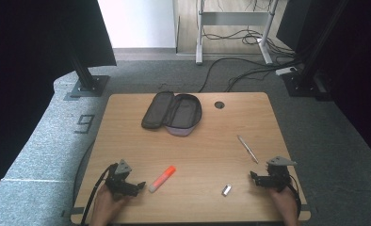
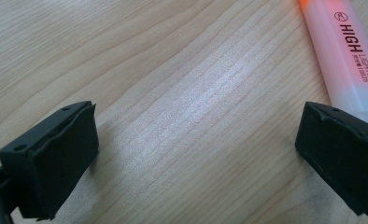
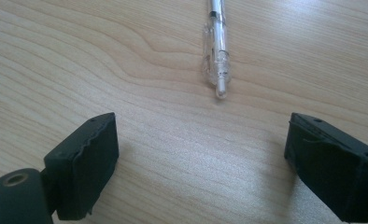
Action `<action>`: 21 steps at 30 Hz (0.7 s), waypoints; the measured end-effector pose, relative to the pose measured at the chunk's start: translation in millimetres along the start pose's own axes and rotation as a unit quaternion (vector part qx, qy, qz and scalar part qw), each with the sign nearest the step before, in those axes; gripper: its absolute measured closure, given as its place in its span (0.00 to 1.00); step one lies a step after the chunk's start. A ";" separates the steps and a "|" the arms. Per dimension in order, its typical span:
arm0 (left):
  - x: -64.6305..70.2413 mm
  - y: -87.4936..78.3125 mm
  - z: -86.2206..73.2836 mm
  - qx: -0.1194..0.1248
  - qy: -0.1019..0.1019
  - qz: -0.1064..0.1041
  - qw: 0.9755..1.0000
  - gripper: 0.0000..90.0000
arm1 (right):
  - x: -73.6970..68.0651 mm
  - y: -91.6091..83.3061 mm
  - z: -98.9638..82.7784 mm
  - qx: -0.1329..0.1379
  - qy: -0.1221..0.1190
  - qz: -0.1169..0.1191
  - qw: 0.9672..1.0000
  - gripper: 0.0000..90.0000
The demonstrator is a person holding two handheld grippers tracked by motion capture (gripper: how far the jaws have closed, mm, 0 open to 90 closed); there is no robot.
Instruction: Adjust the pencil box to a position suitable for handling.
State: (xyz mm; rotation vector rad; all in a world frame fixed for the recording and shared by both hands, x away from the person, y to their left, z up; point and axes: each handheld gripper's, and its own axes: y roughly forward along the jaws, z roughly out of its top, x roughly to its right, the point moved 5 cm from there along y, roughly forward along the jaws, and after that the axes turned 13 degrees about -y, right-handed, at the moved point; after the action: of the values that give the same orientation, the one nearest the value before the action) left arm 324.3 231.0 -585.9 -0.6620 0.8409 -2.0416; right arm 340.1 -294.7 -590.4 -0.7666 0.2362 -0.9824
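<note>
An orange-capped highlighter [image 1: 162,179] lies on the wooden table [image 1: 197,155] just right of my left gripper [image 1: 139,186]. In the left gripper view its pale body [image 2: 345,56] runs past the right jaw, and my left gripper [image 2: 198,123] is open over bare wood. A clear pen [image 1: 247,149] lies at the right, its end a little beyond my right gripper [image 1: 255,178]. The right gripper view has the pen [image 3: 217,46] straight ahead of my right gripper [image 3: 201,135], which is open and holds nothing.
An open dark pencil case [image 1: 174,113] lies at the back centre. A small silver piece [image 1: 226,189] sits near the front edge between the grippers. A round cable hole [image 1: 219,104] is at the back. Black stands and cables are on the floor beyond the table.
</note>
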 end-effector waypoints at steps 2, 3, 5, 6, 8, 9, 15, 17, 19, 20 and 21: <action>0.1 0.3 0.3 0.000 0.000 0.000 1.000 0.00 | 0.0 0.0 0.0 0.000 0.000 0.000 1.000 0.11; 0.1 0.3 0.3 0.000 0.000 0.000 1.000 0.00 | 0.0 0.0 0.0 0.000 0.000 0.000 1.000 0.11; 0.1 0.3 0.3 0.000 0.000 0.000 1.000 0.00 | 0.0 0.0 0.0 0.000 0.000 0.000 1.000 0.11; 0.1 0.3 0.3 0.000 0.000 0.000 1.000 0.00 | 0.0 0.0 0.0 0.000 0.000 0.000 1.000 0.11; 0.2 0.3 0.3 0.000 -0.001 0.001 1.000 0.00 | 0.0 0.0 0.0 0.000 0.000 0.000 1.000 0.11; 0.5 0.5 0.3 0.001 -0.003 0.001 1.000 0.00 | 0.0 0.0 0.0 0.000 0.000 0.000 1.000 0.11; 1.0 1.0 0.8 0.002 -0.006 0.004 1.000 0.00 | 0.0 0.0 0.0 0.000 0.000 0.000 1.000 0.11; 1.0 0.9 0.9 0.001 -0.005 0.004 1.000 0.00 | 0.0 0.0 0.0 0.000 0.000 0.000 1.000 0.11; 1.0 0.7 1.0 -0.001 -0.004 0.004 1.000 0.00 | 0.0 0.0 0.0 0.000 0.000 0.000 1.000 0.11; 1.0 0.6 1.2 -0.002 -0.005 0.004 1.000 0.00 | 0.0 0.0 0.0 0.000 0.000 0.000 1.000 0.11; 1.0 0.6 1.2 -0.002 -0.005 0.004 1.000 0.00 | 0.0 0.0 0.0 0.000 0.000 0.000 1.000 0.11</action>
State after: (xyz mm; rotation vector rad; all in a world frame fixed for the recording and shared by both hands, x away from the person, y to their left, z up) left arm 324.9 229.5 -585.4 -0.6698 0.8418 -2.0281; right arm 340.0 -294.8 -590.4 -0.7667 0.2362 -0.9825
